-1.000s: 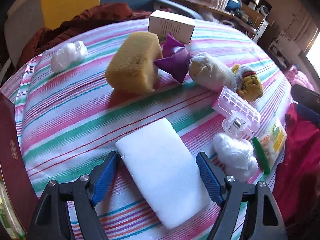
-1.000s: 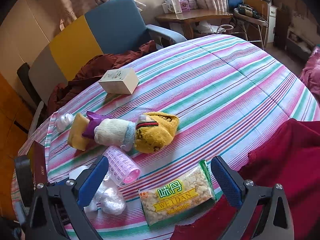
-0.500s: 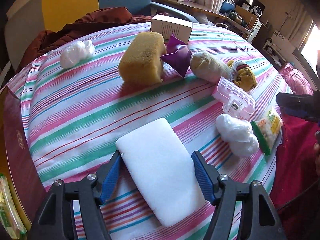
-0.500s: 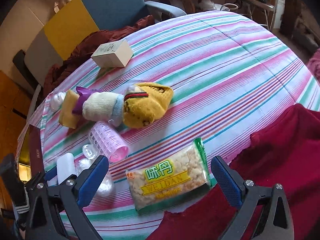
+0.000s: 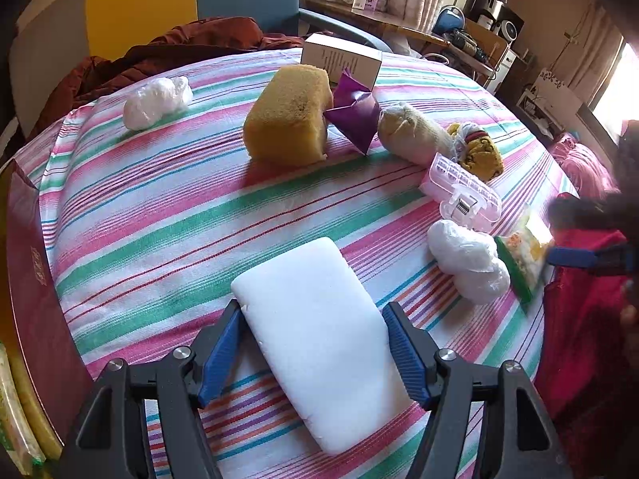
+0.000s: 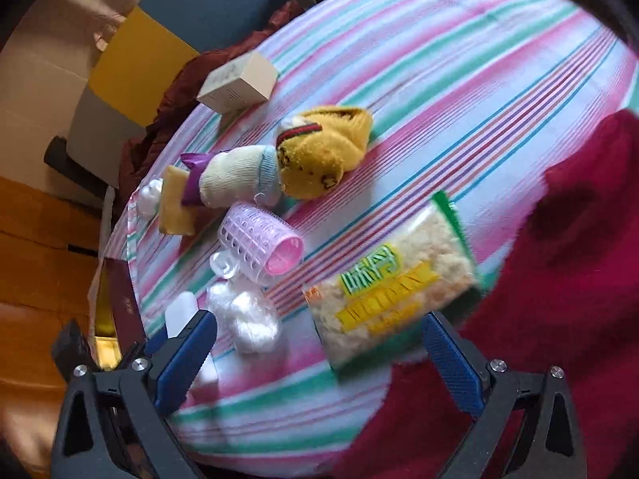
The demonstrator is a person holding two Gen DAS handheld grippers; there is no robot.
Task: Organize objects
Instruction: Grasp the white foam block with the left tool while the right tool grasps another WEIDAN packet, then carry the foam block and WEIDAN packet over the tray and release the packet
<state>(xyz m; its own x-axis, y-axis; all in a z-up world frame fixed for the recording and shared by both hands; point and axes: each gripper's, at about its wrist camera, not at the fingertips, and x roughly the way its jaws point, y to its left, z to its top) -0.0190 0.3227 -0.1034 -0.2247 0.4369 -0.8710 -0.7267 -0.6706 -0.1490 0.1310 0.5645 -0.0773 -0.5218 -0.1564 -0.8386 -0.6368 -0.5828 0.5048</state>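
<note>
**L jaws closed in on the white block, R jaws wide over the snack bag**

Your left gripper has the white foam block lying flat between its blue pads on the striped tablecloth. The jaws have just been closing w/ the block between them; both pads now sit against its long edges. The block's far end sticks out past the fingertips.

Your right gripper has its jaws spread wide, holding nothing. The snack bag w/ green and yellow print lies between and just ahead of the pads, not touched; its near edge is next to the red cloth at the surface rim.

Further out: a crumpled clear plastic wad just beside the bag, then the pink hair roller w/ a clear clip on it. Behind that runs a row, all touching or nearly so: yellow sponge, purple folded paper, cream sock roll, yellow knit sock. A second plastic wad lies apart, far left. At the back sits a small white carton. A dark red box stands at the left edge of the surface.
</note>
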